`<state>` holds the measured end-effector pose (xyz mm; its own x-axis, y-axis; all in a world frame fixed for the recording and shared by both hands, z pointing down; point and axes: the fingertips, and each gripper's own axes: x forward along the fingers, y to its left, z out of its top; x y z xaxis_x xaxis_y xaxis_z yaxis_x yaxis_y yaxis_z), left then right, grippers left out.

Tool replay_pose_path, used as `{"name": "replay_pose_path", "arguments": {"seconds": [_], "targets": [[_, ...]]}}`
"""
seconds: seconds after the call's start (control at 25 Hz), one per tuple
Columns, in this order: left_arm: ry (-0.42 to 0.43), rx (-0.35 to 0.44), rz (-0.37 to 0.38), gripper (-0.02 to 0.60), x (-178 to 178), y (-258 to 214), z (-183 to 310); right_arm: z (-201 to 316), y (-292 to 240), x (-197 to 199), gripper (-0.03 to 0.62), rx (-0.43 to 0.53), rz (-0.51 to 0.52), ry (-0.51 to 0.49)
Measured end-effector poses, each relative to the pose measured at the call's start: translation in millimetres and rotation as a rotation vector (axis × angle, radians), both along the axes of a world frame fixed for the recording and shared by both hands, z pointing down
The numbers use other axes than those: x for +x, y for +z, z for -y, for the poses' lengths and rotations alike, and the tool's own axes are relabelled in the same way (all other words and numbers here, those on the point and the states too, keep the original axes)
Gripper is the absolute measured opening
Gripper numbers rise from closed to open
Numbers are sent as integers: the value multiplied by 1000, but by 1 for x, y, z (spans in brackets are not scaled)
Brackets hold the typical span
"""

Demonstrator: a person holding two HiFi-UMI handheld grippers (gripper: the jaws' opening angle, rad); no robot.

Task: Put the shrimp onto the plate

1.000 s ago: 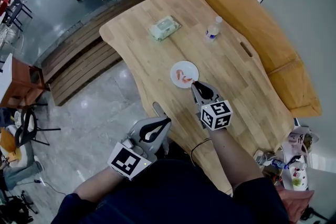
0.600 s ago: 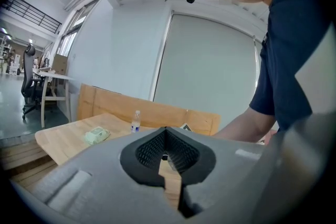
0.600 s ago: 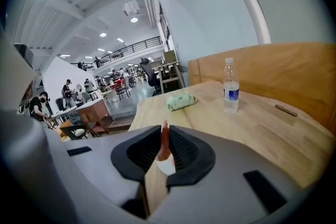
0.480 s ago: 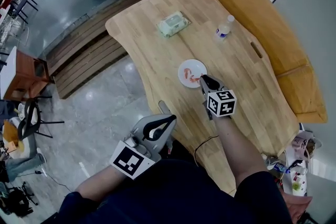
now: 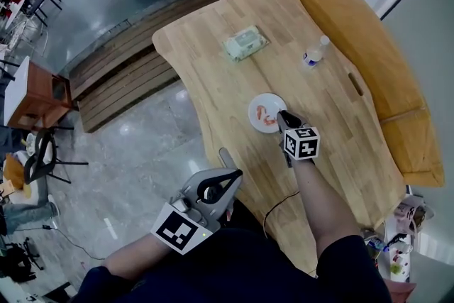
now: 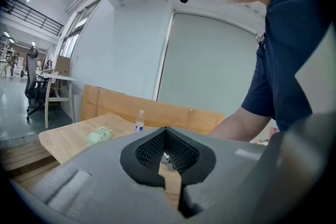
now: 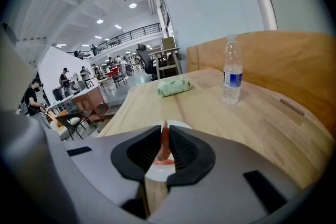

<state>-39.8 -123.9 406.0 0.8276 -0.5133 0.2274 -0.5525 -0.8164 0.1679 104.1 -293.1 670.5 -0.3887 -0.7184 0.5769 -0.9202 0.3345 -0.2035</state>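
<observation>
left hand-held gripper (image 5: 233, 174): grey, black-white marker cube (image 5: 175, 225) | right hand-held gripper (image 5: 282, 114): same | sleeves (image 5: 344, 259): navy, short

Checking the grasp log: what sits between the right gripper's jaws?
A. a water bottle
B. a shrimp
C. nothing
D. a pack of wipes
B: in the right gripper view, the right gripper has its jaws shut on an orange shrimp, held upright over the white plate.
</observation>
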Motion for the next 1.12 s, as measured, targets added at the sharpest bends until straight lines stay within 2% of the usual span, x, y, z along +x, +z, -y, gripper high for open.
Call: {"name": "replay_pose_path", "arguments": {"seconds": [0.52,1.12], "targets": [[-16,-4,16,3,0,4,13,29,45,-2,57,-96,-67,-57],[-59,-42,31,4,-11,16,23,44,79,-5,57,-179,-125,-75]]}}
